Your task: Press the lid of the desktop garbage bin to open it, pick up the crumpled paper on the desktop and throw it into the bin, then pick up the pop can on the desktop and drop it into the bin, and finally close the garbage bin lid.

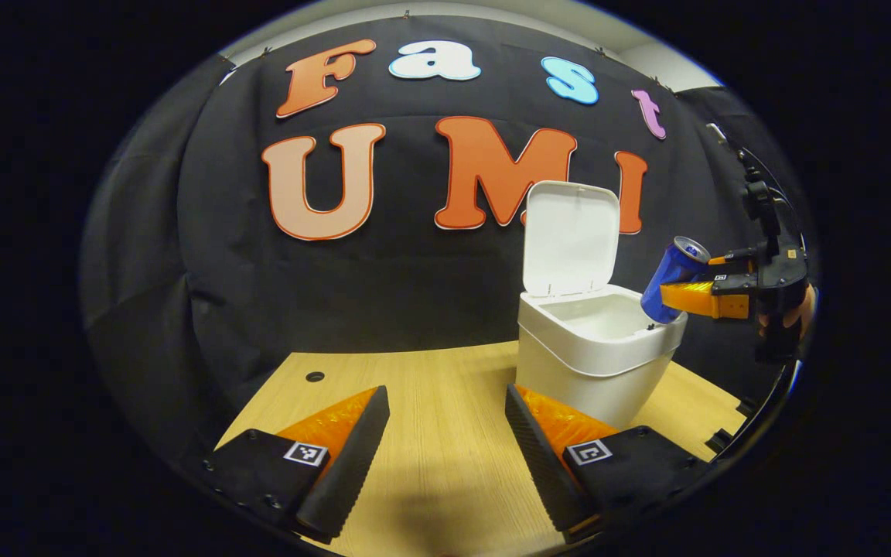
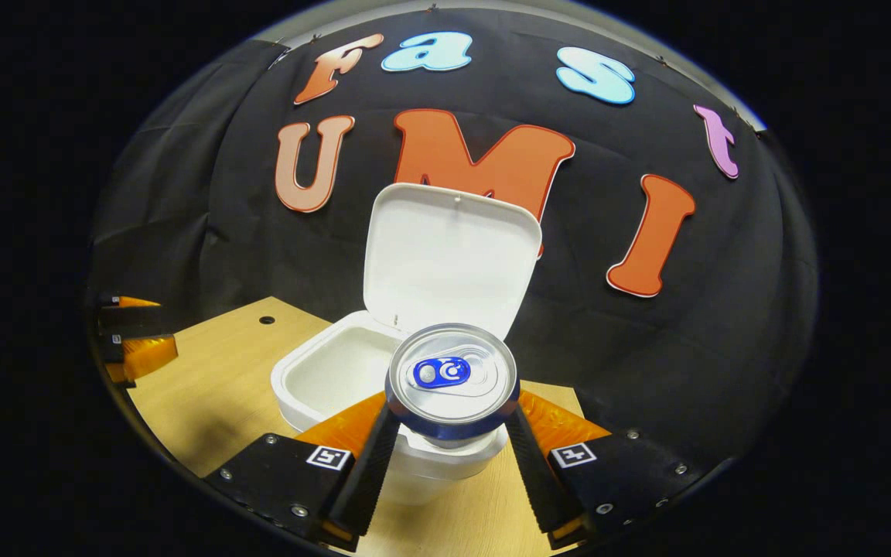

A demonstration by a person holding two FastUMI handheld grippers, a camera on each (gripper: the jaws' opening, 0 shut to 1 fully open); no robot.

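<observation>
Gripping pop can (image 2: 452,383) above open bin (image 2: 337,371), right gripper (image 2: 449,456) clamped, left gripper (image 1: 445,433) spread over table (image 1: 445,387)

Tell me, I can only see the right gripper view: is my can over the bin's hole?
Observer: Almost. From the side, in the left gripper view, the pop can is tilted. Its lower end hangs at the right edge of the bin, and its top leans away from the opening.
Operator: Is my other gripper holding anything?
Observer: No. The left gripper is open, and there is just bare table between its fingers.
</observation>
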